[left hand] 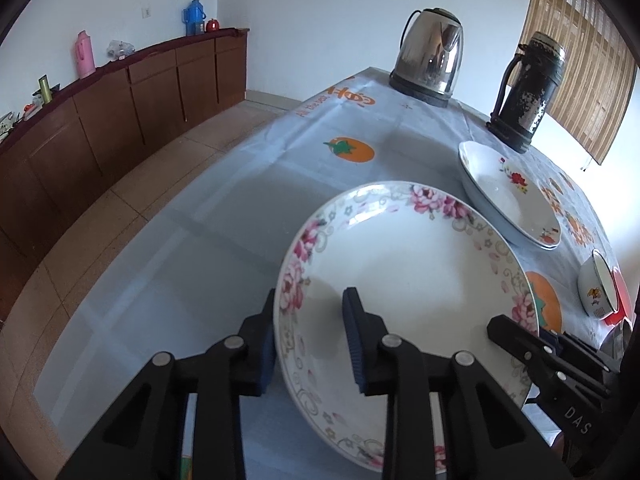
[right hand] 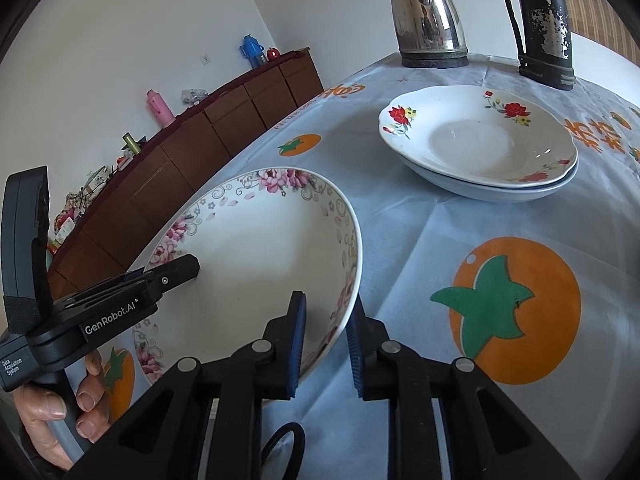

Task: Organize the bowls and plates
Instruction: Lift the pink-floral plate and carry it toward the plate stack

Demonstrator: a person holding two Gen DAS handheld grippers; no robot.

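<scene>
Fingers of both grippers bracket the rim of the same pink-flowered plate (left hand: pixel 404 280), one finger inside the dish and one outside. The left gripper (left hand: pixel 312 344) takes the plate's left edge and the right gripper (right hand: pixel 326 344) takes its right edge, where the pads sit close against the rim; whether the left pads actually press on the rim cannot be told, since a gap shows beside its inner finger. In the right wrist view the left gripper's black body comes in from the left, with a hand (right hand: pixel 60 404) wrapped around its grey handle. The plate is tilted, its far edge higher than the near one, above a desk (left hand: pixel 200 240) covered by a pale blue cloth printed with orange fruit. Beyond it, to the right, two white plates with red flowers (right hand: pixel 480 140) lie stacked on the cloth, apart from the held plate. A small bowl (left hand: pixel 598 292) stands near the right edge in the left wrist view. Farther back on the desk stand a steel kettle (right hand: pixel 430 24) and a worn black flask (right hand: pixel 542 24). A brown cabinet (left hand: pixel 120 120) runs along the far wall.
</scene>
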